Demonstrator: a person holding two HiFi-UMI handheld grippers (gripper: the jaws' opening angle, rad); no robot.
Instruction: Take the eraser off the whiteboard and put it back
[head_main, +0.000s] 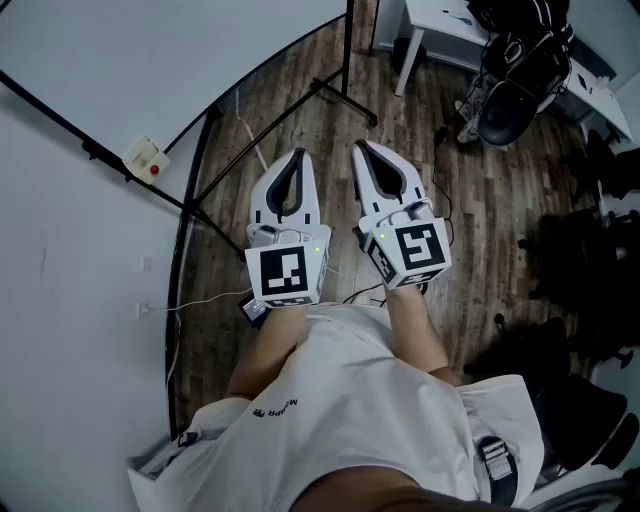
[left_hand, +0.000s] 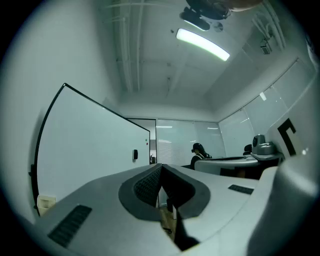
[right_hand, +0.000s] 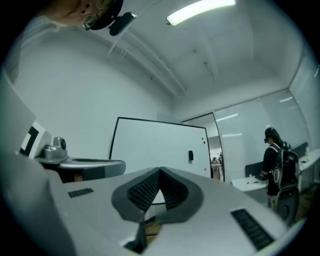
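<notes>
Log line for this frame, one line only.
left claw: shut, empty | right claw: shut, empty | pose: side by side, neither touching whiteboard

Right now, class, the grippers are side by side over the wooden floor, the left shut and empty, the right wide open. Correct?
No: the right gripper is shut too, jaws together on nothing, as the right gripper view shows. The rest stands.

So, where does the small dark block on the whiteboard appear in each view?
Head view: not in it.
Left gripper view: dark block left of centre, just left of the jaw tips.
Right gripper view: right of centre, just right of the jaw tips.
Shared landmark: the black-framed whiteboard.
</notes>
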